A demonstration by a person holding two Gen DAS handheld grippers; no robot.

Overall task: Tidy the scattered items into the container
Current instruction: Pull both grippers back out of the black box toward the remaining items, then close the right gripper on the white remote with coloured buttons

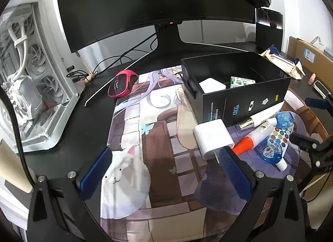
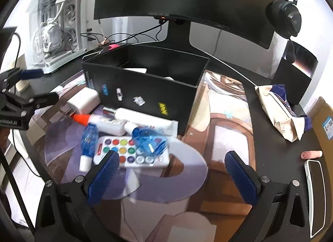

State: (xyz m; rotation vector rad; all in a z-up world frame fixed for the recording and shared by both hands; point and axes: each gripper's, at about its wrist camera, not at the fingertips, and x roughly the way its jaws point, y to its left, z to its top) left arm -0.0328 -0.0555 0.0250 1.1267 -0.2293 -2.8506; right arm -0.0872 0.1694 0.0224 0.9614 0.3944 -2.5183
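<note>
A black open box stands on the picture desk mat, with a white item and a green-white packet inside. In front of it lie a white charger plug, an orange-capped glue bottle, a white tube, a white remote with coloured buttons and blue correction tapes. My left gripper is open, its right finger beside the plug. My right gripper is open, just short of the remote.
A pink mouse lies left of the box. A white PC case stands at far left, a monitor behind. A wipes pack, a pink roll and a phone lie at right.
</note>
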